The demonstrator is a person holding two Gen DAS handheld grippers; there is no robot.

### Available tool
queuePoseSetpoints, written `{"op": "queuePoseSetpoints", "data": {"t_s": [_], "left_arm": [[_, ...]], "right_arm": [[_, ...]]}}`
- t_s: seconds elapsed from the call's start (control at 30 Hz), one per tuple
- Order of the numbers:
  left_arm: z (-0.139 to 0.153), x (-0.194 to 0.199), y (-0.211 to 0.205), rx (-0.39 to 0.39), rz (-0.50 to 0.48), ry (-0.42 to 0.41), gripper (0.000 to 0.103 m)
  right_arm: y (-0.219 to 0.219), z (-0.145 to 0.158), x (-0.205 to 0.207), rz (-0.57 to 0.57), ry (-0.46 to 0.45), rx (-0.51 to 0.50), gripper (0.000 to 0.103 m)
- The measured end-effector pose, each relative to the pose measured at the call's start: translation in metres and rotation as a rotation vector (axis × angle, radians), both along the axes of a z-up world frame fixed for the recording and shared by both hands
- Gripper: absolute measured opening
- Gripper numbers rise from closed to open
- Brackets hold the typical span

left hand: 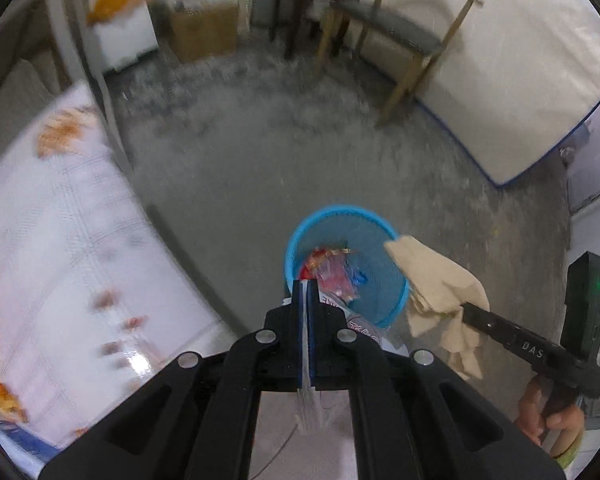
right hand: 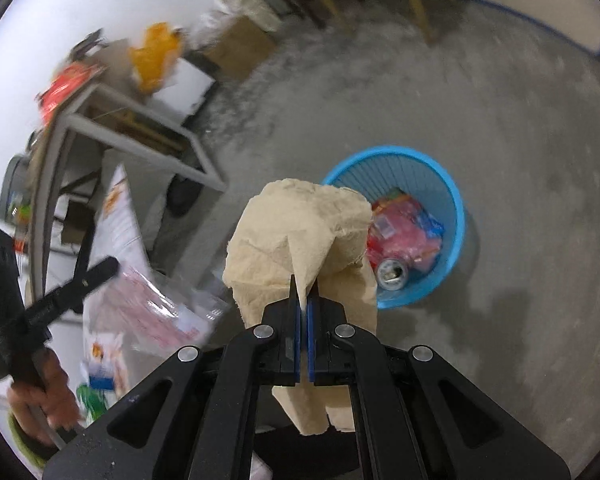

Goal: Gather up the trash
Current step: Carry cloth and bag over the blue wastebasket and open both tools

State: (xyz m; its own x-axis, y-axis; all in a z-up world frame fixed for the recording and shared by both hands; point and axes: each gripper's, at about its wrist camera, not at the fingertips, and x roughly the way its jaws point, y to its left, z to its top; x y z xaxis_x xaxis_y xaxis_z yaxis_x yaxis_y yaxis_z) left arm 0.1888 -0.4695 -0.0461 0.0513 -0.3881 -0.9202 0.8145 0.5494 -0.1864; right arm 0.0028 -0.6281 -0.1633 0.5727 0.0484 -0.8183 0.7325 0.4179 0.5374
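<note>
On the grey concrete floor (right hand: 500, 120) stands a blue slatted bin (right hand: 452, 200), upright, already holding red and blue wrappers (right hand: 404, 232) and a silver can (right hand: 390, 272) lying against its near wall. From the left wrist view the same bin (left hand: 340, 224) sits just ahead of the left gripper (left hand: 305, 292), whose jaws are pressed together on a thin white plastic wrapper (left hand: 309, 404); the sheet runs between the blue pads and hangs out behind them, and more of it, with red print, spills to the right over the bin's near rim. The right wrist view shows this wrapper (right hand: 152, 304) as a crinkled clear-and-pink bag hanging from the left gripper (right hand: 100, 270), which is held by the left hand (right hand: 48, 396).

The right gripper (right hand: 304, 292) is clamped on a crumpled beige paper towel (right hand: 300, 232), which bulges above the jaws and drapes below them. It hangs in the air beside the bin, covering part of the left rim in this view. In the left wrist view the towel (left hand: 436, 280) dangles from the right gripper (left hand: 470, 312) just right of the bin, overlapping its rim. The right hand (left hand: 552, 420) grips the handle.

A white table (left hand: 60, 240) with orange blotches lies to the left, blurred. A wooden chair (left hand: 400, 36) and a white mattress (left hand: 520, 72) stand farther back.
</note>
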Motion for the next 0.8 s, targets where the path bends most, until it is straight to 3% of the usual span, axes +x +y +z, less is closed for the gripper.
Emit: {"op": "queuePoseSetpoints", "data": {"t_s": [0.13, 0.23, 0.3, 0.33, 0.37, 0.43, 0.5, 0.8], "left_arm": [[-0.04, -0.008, -0.042, 0.067, -0.004, 0.028, 0.002], [-0.055, -0.013, -0.063, 0.075, 0.003, 0.057, 0.005], [-0.059, -0.015, -0.073, 0.07, -0.005, 0.063, 0.009], [-0.059, -0.017, -0.075, 0.065, -0.008, 0.06, 0.015], [-0.057, -0.019, -0.077, 0.057, -0.01, 0.054, 0.019], [-0.05, -0.019, -0.076, 0.024, -0.012, 0.043, 0.032], [-0.041, -0.022, -0.071, -0.004, -0.023, 0.021, 0.038], [0.008, -0.026, -0.034, -0.107, -0.009, -0.031, 0.049]], "right_arm": [[-0.022, -0.035, 0.008, -0.051, 0.021, 0.06, 0.003], [-0.037, -0.055, 0.015, -0.098, 0.024, 0.093, 0.006], [-0.048, -0.066, 0.018, -0.141, 0.016, 0.096, 0.02], [-0.053, -0.07, 0.018, -0.163, 0.023, 0.088, 0.037], [-0.057, -0.072, 0.017, -0.182, 0.035, 0.071, 0.046], [-0.063, -0.075, 0.016, -0.198, 0.056, 0.051, 0.047], [-0.062, -0.075, 0.011, -0.202, 0.067, 0.047, 0.048], [-0.042, -0.052, -0.004, -0.182, 0.025, -0.021, 0.054]]}}
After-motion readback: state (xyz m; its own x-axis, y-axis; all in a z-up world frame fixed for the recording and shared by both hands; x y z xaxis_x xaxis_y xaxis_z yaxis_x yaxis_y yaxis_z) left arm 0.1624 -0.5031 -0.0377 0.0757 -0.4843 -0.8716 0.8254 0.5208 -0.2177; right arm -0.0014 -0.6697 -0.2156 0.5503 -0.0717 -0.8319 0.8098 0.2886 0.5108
